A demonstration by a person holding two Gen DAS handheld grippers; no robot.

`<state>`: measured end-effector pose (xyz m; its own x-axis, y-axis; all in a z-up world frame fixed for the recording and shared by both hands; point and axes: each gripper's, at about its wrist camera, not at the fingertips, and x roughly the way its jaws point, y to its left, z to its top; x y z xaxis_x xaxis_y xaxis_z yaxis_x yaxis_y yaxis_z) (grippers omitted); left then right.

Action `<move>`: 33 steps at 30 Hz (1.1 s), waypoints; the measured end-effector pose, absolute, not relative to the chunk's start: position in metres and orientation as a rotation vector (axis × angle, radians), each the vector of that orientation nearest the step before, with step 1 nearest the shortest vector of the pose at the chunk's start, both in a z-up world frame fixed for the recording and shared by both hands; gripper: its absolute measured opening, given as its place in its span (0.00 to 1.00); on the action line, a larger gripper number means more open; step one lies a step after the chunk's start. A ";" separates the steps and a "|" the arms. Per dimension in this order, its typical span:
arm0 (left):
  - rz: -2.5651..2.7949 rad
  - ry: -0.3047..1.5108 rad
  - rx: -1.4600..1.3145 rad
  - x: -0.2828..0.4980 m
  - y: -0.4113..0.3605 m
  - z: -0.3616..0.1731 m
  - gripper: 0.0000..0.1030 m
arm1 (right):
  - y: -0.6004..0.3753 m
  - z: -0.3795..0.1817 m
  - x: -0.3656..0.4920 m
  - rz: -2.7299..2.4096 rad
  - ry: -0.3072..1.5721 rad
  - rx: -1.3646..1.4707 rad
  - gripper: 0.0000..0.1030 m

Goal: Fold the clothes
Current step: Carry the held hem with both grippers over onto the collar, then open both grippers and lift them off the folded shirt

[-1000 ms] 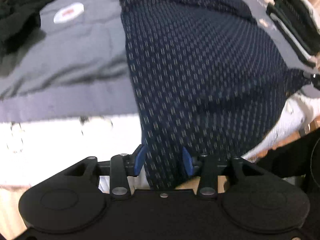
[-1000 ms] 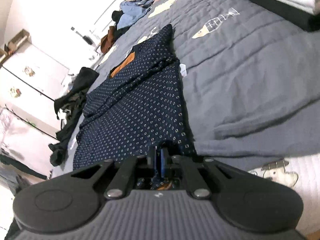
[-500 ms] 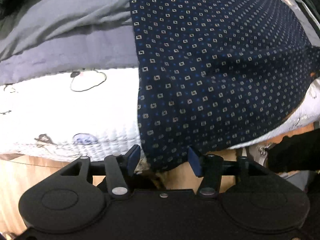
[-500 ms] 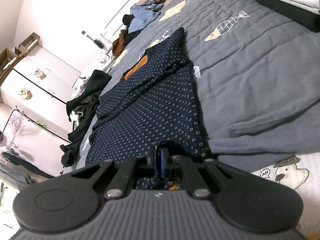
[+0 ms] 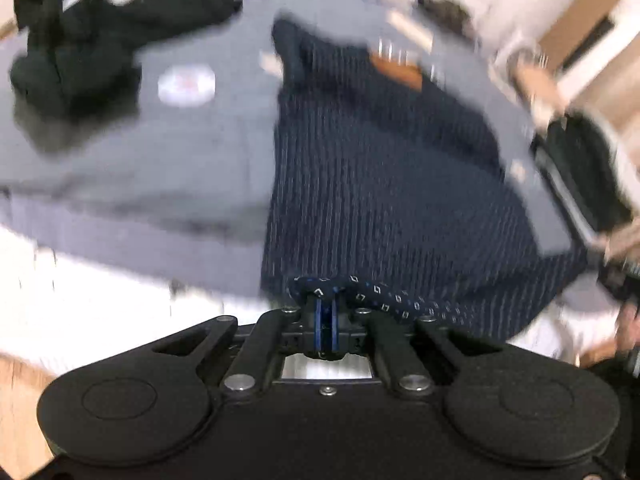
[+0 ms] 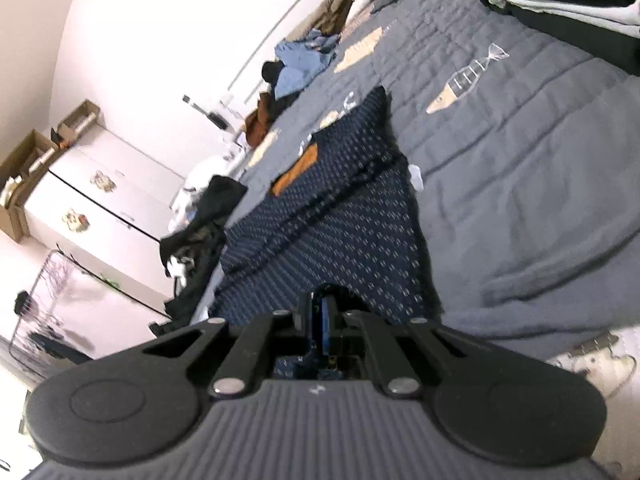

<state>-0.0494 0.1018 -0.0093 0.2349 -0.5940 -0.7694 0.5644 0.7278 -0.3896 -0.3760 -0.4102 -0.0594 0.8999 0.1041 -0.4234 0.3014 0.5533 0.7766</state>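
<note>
**Both hem corners pinched, fold about to start**

The shirt lies flat on the bed. The left tool has just closed on its near hem; the right tool pinches the other corner. Next, I judge: carry the hem evenly toward the collar.

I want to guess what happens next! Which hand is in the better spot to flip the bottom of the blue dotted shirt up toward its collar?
Probably neither alone. The left gripper and right gripper are each shut on the hem of the shirt, so both look ready to carry it up the bed together.
</note>
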 end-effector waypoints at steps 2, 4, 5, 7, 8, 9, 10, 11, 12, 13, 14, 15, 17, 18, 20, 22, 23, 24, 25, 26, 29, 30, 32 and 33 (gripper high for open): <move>-0.788 1.028 -0.066 -0.034 0.094 -0.002 0.05 | -0.415 -0.058 -0.369 -0.136 0.445 0.986 0.04; -0.780 1.006 -0.091 -0.019 0.083 -0.001 0.05 | -0.423 -0.057 -0.361 -0.167 0.445 0.978 0.04; -0.773 1.001 -0.101 -0.011 0.075 -0.004 0.05 | -0.426 -0.057 -0.356 -0.184 0.445 0.973 0.04; -0.752 1.001 -0.116 0.005 0.056 -0.011 0.05 | -0.435 -0.060 -0.346 -0.218 0.454 0.962 0.04; -0.742 1.003 -0.123 0.011 0.048 -0.017 0.05 | -0.439 -0.062 -0.341 -0.235 0.459 0.956 0.04; -0.734 1.006 -0.125 0.016 0.041 -0.024 0.05 | -0.444 -0.065 -0.335 -0.251 0.467 0.947 0.04; -0.728 1.009 -0.126 0.020 0.034 -0.033 0.05 | -0.447 -0.067 -0.329 -0.264 0.481 0.927 0.04; -0.720 1.012 -0.134 0.024 0.029 -0.041 0.05 | -0.449 -0.070 -0.323 -0.276 0.497 0.902 0.05; -0.719 1.010 -0.146 0.025 0.027 -0.048 0.05 | -0.450 -0.074 -0.317 -0.287 0.517 0.873 0.05; -0.725 1.003 -0.158 0.026 0.027 -0.054 0.05 | -0.451 -0.078 -0.311 -0.298 0.538 0.841 0.06; -0.731 0.995 -0.170 0.027 0.027 -0.060 0.08 | -0.451 -0.081 -0.307 -0.311 0.557 0.813 0.07; -0.737 0.988 -0.182 0.028 0.028 -0.065 0.12 | -0.450 -0.083 -0.304 -0.327 0.570 0.796 0.08; -0.727 0.972 -0.150 0.025 0.027 -0.069 0.14 | -0.450 -0.082 -0.303 -0.356 0.576 0.771 0.09; -0.723 0.955 -0.121 0.023 0.026 -0.067 0.17 | -0.449 -0.078 -0.305 -0.362 0.549 0.753 0.10; -0.727 0.902 -0.072 0.020 0.025 -0.056 0.36 | -0.446 -0.068 -0.313 -0.381 0.488 0.713 0.15; -0.720 0.828 -0.061 0.014 0.033 -0.044 0.57 | -0.443 -0.061 -0.318 -0.397 0.455 0.673 0.23; -0.721 0.797 -0.034 0.011 0.036 -0.040 0.59 | -0.441 -0.058 -0.321 -0.400 0.445 0.651 0.26; -0.732 0.773 0.013 0.007 0.037 -0.038 0.59 | -0.438 -0.056 -0.323 -0.399 0.447 0.620 0.27; -0.741 0.749 0.059 0.004 0.039 -0.036 0.59 | -0.432 -0.054 -0.323 -0.396 0.464 0.570 0.28; -0.751 0.724 0.105 0.000 0.040 -0.034 0.59 | -0.426 -0.053 -0.323 -0.393 0.485 0.514 0.29; -0.770 0.656 0.236 -0.009 0.045 -0.030 0.59 | -0.407 -0.054 -0.318 -0.376 0.576 0.307 0.30; -0.765 0.646 0.268 -0.010 0.047 -0.033 0.59 | -0.401 -0.057 -0.316 -0.369 0.614 0.238 0.30; -0.753 0.638 0.336 -0.012 0.049 -0.038 0.59 | -0.396 -0.061 -0.317 -0.346 0.660 0.165 0.30; -0.750 0.639 0.364 -0.014 0.050 -0.041 0.58 | -0.395 -0.063 -0.318 -0.335 0.675 0.139 0.30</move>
<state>-0.0138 0.0501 -0.0410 0.5578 -0.5135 -0.6521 0.7254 0.6834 0.0823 -0.3180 -0.3946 -0.0632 0.7297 -0.2581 -0.6331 0.3478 0.9374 0.0186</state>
